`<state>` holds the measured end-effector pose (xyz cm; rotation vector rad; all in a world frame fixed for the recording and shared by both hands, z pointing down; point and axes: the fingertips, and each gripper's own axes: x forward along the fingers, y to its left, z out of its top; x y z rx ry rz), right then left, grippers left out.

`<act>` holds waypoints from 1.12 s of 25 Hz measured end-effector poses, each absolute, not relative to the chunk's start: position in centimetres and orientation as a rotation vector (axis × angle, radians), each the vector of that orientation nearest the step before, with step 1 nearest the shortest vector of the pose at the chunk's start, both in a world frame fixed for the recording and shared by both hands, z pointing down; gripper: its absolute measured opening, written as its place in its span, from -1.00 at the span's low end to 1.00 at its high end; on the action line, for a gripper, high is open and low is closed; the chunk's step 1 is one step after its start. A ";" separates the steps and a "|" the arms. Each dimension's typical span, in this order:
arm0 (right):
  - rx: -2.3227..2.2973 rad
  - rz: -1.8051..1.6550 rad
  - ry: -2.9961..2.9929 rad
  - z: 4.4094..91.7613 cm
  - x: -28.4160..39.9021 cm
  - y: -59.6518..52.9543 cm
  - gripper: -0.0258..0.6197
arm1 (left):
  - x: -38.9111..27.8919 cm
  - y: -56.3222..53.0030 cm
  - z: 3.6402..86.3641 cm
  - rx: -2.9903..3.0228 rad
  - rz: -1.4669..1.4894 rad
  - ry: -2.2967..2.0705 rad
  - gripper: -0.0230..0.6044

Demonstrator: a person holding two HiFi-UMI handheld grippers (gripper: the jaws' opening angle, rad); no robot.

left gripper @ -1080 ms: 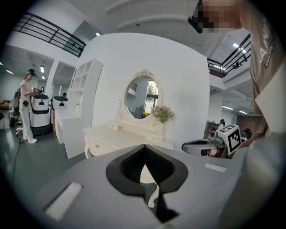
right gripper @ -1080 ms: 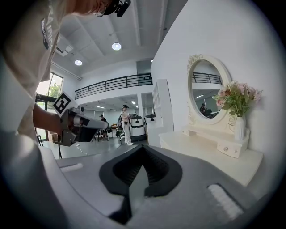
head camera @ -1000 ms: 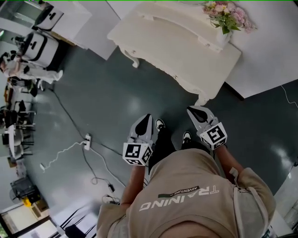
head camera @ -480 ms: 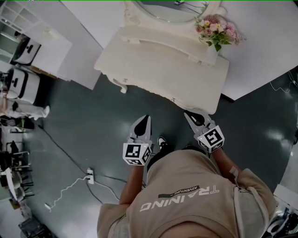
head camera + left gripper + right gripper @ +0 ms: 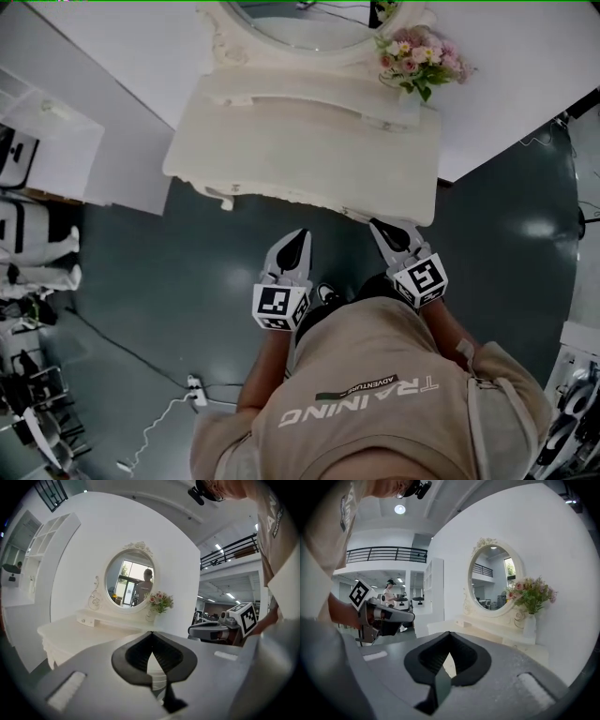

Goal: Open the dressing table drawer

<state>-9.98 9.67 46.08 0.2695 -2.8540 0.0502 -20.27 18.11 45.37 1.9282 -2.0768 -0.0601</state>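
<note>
Both grippers are clenched on nothing. The left gripper (image 5: pixel 298 236) hangs just short of the front edge of the desk (image 5: pixel 309 141), and the right gripper (image 5: pixel 382 228) is at that edge. A small drawer (image 5: pixel 84 619) sits closed in the desk's raised back shelf, below the mirror (image 5: pixel 129 584).

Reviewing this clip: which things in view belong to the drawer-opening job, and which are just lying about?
For the job:
- dressing table
- left tongs, shut, empty
- right tongs, shut, empty

Just lying about:
- flowers in a vase on the table
- oval mirror
- power strip with its cable on the floor
</note>
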 end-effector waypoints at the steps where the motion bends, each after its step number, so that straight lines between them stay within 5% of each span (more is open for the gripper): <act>1: 0.307 0.060 -2.842 46.1 -9.7 9.4 -0.91 | -20.2 17.6 45.5 1.945 -0.061 -2.056 -0.87; 28: 0.606 0.106 -2.873 48.7 -12.0 -9.5 -0.91 | -23.9 -4.0 49.2 2.095 0.161 -1.792 -0.87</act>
